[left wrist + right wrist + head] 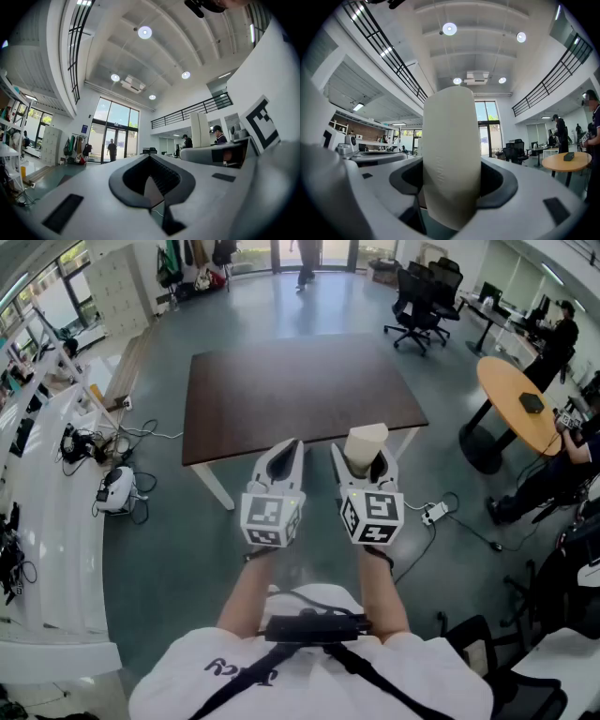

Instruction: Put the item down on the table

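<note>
The item is a cream-coloured, roll-like cylinder (366, 441) standing upright between the jaws of my right gripper (365, 462), which is shut on it. In the right gripper view the cylinder (452, 150) fills the middle, with the jaws pressed against both of its sides. My left gripper (284, 458) is beside it on the left, shut, with nothing in it. In the left gripper view its jaws (151, 180) meet and nothing is between them. Both grippers are held up in front of the near edge of the dark brown table (300, 385), whose top is bare.
A round wooden table (514, 399) and a seated person (561, 474) are at the right. Black office chairs (422, 301) stand at the back right. A long white bench (47, 521) with cables runs along the left. A power strip (434, 512) lies on the floor.
</note>
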Action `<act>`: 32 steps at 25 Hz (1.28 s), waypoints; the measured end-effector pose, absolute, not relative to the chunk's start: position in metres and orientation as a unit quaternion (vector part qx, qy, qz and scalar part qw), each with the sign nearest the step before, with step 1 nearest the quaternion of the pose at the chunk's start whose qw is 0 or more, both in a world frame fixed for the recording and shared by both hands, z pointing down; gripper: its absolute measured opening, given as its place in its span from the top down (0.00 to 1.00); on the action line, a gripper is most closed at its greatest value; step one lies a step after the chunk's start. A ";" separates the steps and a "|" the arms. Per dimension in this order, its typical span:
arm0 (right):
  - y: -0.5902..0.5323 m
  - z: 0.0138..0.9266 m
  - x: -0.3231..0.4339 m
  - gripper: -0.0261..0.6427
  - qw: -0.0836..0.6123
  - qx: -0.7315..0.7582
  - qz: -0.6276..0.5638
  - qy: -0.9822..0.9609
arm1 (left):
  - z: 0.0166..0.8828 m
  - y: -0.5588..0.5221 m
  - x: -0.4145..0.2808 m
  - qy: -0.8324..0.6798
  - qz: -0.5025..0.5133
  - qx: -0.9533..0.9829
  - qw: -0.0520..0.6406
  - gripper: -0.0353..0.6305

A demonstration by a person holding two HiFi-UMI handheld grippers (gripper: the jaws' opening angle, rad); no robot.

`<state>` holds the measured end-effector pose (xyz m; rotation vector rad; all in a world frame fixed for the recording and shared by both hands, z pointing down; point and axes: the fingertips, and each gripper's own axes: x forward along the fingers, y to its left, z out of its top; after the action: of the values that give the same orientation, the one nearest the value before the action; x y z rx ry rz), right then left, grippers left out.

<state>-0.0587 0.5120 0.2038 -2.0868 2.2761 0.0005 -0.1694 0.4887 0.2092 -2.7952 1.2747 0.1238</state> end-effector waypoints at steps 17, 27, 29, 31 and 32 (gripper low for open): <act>0.536 0.224 -0.002 0.48 0.040 -0.667 -0.017 0.744 | 0.231 0.513 -0.101 0.409 0.018 -0.912 0.013 0.93; 0.466 0.246 0.008 0.48 0.044 -0.662 -0.022 0.748 | 0.263 0.441 -0.078 0.406 0.007 -0.914 -0.001 0.93; 0.441 0.245 0.012 0.48 0.042 -0.662 -0.016 0.749 | 0.263 0.413 -0.072 0.406 0.012 -0.914 -0.002 0.93; 0.415 0.245 0.021 0.48 0.037 -0.662 -0.011 0.748 | 0.262 0.384 -0.063 0.405 0.016 -0.914 -0.003 0.93; 0.401 0.245 0.025 0.48 0.035 -0.664 -0.010 0.747 | 0.262 0.369 -0.058 0.404 0.019 -0.915 -0.003 0.93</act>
<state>0.0254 0.4012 0.2450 -2.0395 2.2967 -0.0312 -0.0576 0.3689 0.2616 -2.8793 1.2706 0.0610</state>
